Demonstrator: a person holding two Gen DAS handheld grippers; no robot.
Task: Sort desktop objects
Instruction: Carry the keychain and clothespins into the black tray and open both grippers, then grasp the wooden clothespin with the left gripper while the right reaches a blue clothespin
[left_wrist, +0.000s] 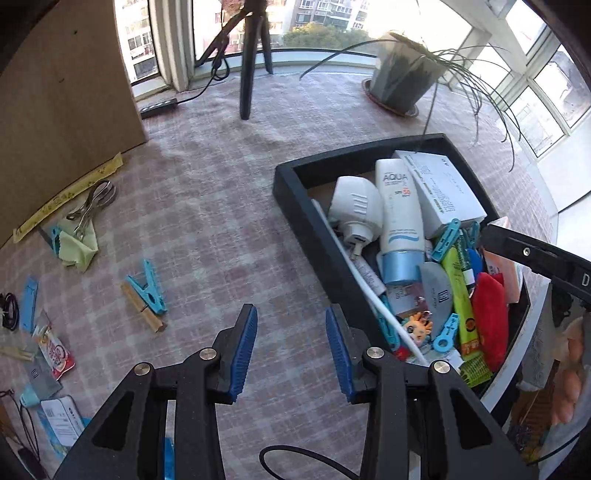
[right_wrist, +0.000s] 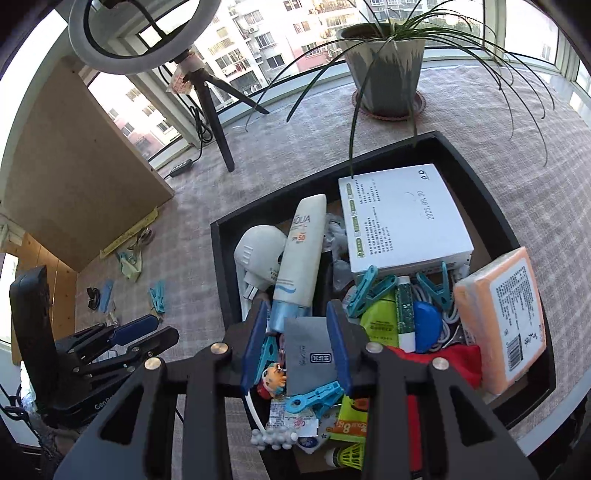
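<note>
- While both grippers hang over the table, the sorting stands mid-way: the black tray (right_wrist: 221, 258) is already crowded, and loose items lie on the checked tablecloth (left_wrist: 221, 221) well to its left.
- Right gripper (right_wrist: 295, 343): jaws part-open above the near end of the tray, a grey flat card (right_wrist: 306, 354) showing between the blue pads (right_wrist: 255, 343). The pads appear to stand clear of it, though the view is too steep to be sure; judged released, nothing held.
- Left gripper (left_wrist: 291, 347): jaws part-open over bare cloth just beside the tray's left wall, nothing between them.
- Tray contents, in part: white sunscreen tube (right_wrist: 301, 258), white plug adapter (right_wrist: 258, 251), white box (right_wrist: 402, 218), orange tissue pack (right_wrist: 506, 321), teal clothes pegs (right_wrist: 365, 291), red cloth (right_wrist: 443, 362), small cartoon figure (right_wrist: 273, 376).
- Outstanding on the cloth: teal peg (left_wrist: 147, 288) lying across a wooden stick (left_wrist: 142, 308), scissors (left_wrist: 94, 205) on a green cloth (left_wrist: 79, 243), blue strip (left_wrist: 28, 302), sachets and a card (left_wrist: 55, 354) at the left edge.
- Step in hand, as judged: a drop into the tray just finished on the right; the left is free for the next pick.
- Next move calls for: the left gripper to travel left to the teal peg, line its jaws across the peg's narrow body, and close without catching the stick beneath; the right gripper to lift clear of the tray's pile.
</note>
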